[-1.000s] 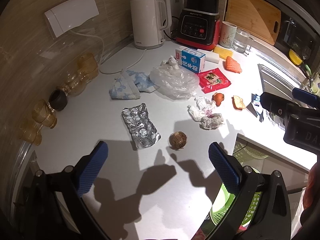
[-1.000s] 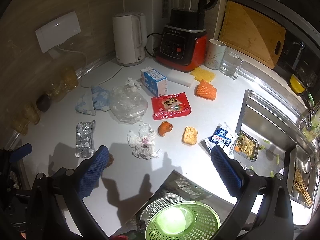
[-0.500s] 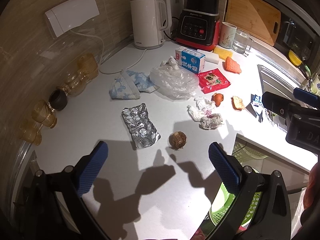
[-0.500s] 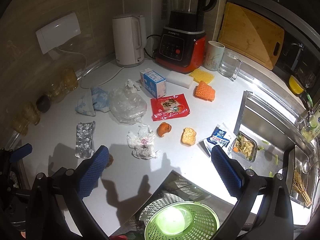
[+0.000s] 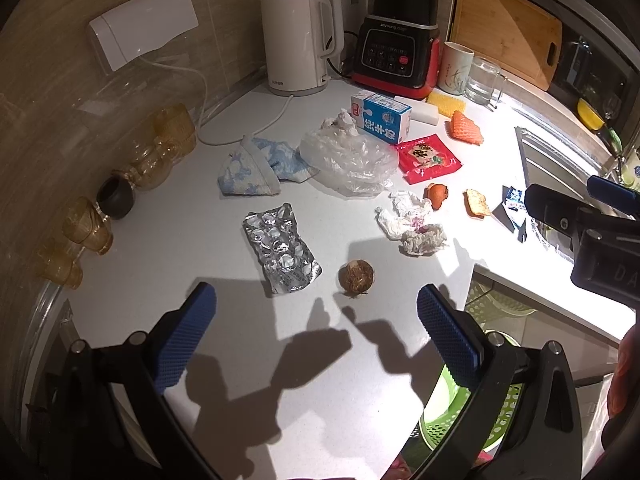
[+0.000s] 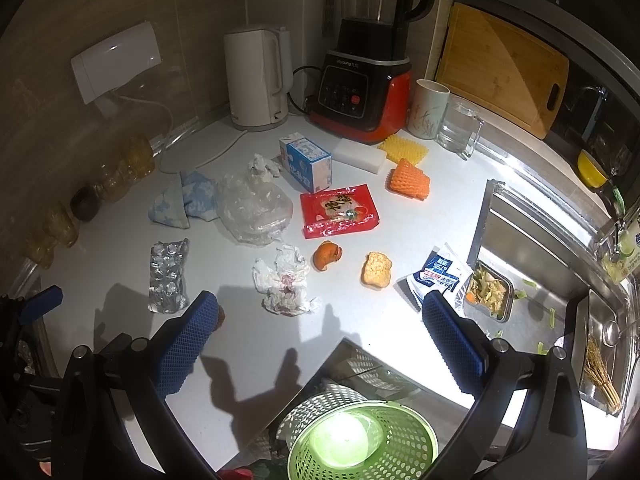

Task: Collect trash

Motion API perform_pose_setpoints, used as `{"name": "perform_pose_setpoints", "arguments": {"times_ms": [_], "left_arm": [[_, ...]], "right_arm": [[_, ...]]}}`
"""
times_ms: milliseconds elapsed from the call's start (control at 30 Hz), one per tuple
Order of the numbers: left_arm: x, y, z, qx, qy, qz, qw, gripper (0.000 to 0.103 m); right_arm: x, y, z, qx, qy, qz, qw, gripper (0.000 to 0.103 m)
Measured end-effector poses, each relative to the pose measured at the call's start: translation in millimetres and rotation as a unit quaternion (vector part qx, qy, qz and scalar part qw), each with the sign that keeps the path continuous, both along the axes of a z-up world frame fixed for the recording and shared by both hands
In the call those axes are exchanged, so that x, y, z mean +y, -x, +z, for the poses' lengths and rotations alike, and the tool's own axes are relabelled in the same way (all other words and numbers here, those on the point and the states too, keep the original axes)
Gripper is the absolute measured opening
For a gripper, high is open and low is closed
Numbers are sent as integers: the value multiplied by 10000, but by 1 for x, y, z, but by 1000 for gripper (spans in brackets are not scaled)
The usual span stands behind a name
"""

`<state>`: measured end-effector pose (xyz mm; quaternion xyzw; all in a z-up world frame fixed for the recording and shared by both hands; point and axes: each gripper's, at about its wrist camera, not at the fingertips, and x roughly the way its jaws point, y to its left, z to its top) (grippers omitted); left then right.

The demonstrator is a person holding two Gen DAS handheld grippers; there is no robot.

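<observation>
Almost nothing has moved: both grippers still hover over the worktop (image 5: 328, 392), fingers spread and empty. Collection hasn't begun; the crumpled tissue (image 6: 286, 286) and brown husk (image 5: 356, 278) lie nearest the green basket (image 6: 362, 440).

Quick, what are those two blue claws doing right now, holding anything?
Left gripper: open, holding nothing.
Right gripper: open, holding nothing.
</observation>
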<state>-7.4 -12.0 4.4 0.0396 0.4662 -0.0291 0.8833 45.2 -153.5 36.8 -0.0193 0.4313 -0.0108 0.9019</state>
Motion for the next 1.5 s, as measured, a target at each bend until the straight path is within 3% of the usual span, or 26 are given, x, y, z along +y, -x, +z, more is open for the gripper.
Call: {"name": "perform_pose_setpoints", "arguments": {"times_ms": [1100, 1267, 1500], "left_arm": [[4, 0, -4, 41, 22, -12, 10000, 97], [14, -1, -12, 35, 167, -2, 9999, 97], [22, -8, -36, -95, 38, -76, 9999, 97]], "right_arm": [[-5, 3, -7, 36, -75, 20, 10000, 101], [-6, 4, -13, 53, -101, 119, 9999, 101], [-13, 2, -35, 4, -226, 210, 9995, 101]]}}
